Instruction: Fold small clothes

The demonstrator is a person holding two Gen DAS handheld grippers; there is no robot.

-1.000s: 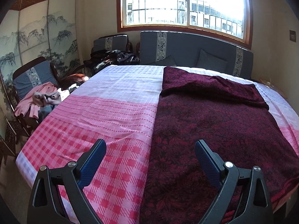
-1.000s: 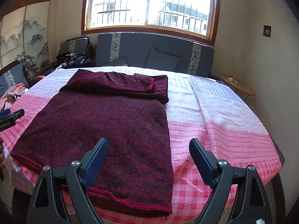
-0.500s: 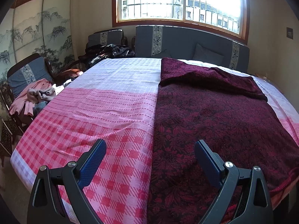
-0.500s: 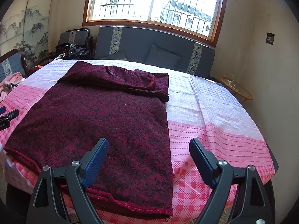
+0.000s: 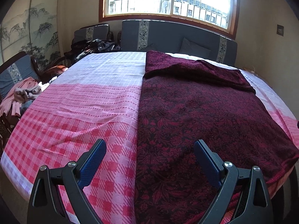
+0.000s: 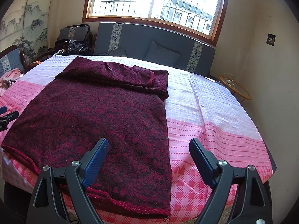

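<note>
On my left, the left gripper [image 5: 150, 150] hangs over the near edge of the table, jaws spread wide and holding nothing; its fingers straddle the left edge of the dark red floral garment [image 5: 196, 115]. That garment lies flat on the pink checked tablecloth [image 5: 78, 112], its far end already doubled back toward me in a loose fold. The right gripper [image 6: 149, 148] is likewise wide and empty, poised above the garment's near right corner.

My judgement is that the step in hand is taking the near hem for the next fold. To do it well I would bring each gripper down on its own corner, close on the garment alone and not the tablecloth beneath, then lift both corners level so the hem travels straight and lands square on the folded end. The tablecloth is slick-looking and wrinkled near the left gripper, so a deep pinch there risks dragging it.

The left view alone shows a heap of pink clothes [image 5: 20, 95] on a chair off the table's left side. The right view alone shows the stitched near hem [image 6: 130, 204] draping over the table edge, a small round side table [image 6: 236, 89], and at its left margin what I take to be the left gripper's tips [image 6: 5, 115], though they are cropped.
</note>
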